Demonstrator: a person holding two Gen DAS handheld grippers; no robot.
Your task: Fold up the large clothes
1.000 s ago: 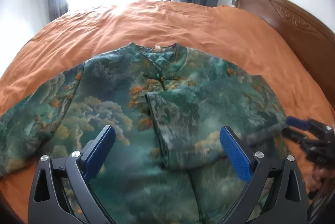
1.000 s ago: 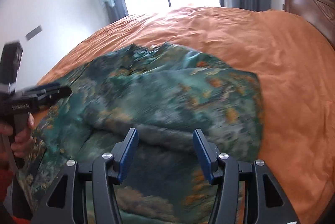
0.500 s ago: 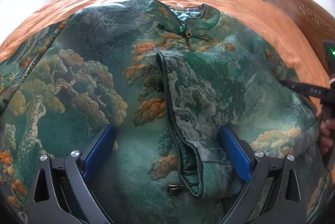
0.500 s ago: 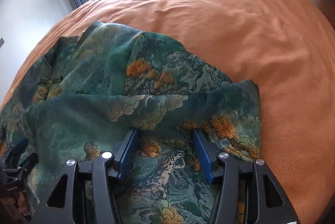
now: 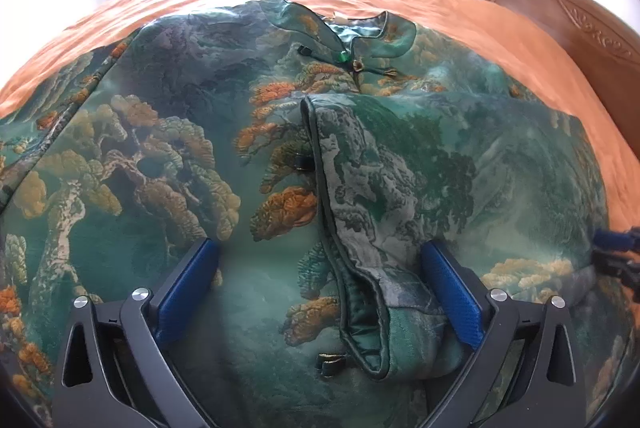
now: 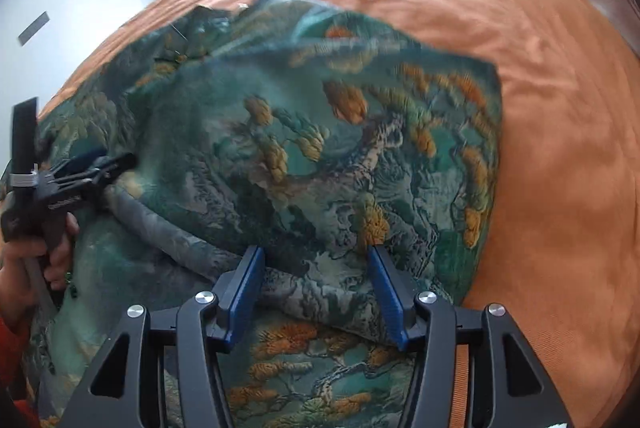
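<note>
Left wrist view puts your left gripper (image 5: 318, 288) low over the jacket (image 5: 160, 164), jaws spread wide and holding nothing, fabric showing between the blue pads. The jacket lies spread on the orange bedspread (image 5: 520, 40), collar (image 5: 360, 32) toward the window end, its far sleeve (image 5: 400, 196) already folded in across the chest, cuff (image 5: 368, 312) lying between your jaws. At the right edge your right gripper (image 5: 612, 256) just shows.

Right wrist view has your left hand (image 6: 36, 260) at the left, with the jacket's folded edge (image 6: 494, 156) running near the bedspread's bare right side. Your right gripper (image 6: 316, 288) also stands open and empty above the cloth.

Judging by the sheen and the puffed seams, this is a padded satin piece: soft, bulky, likely slippery, and heavier than a shirt. Pinch a thick seam, hem or the cuff's piped edge rather than a flat span, or the cloth may slide from the pads.

You cannot see the hem nearest you; both gripper bodies hide it. The near sleeve runs off the left edge of the left wrist view. Motion blur smears the collar in the right wrist view.
</note>
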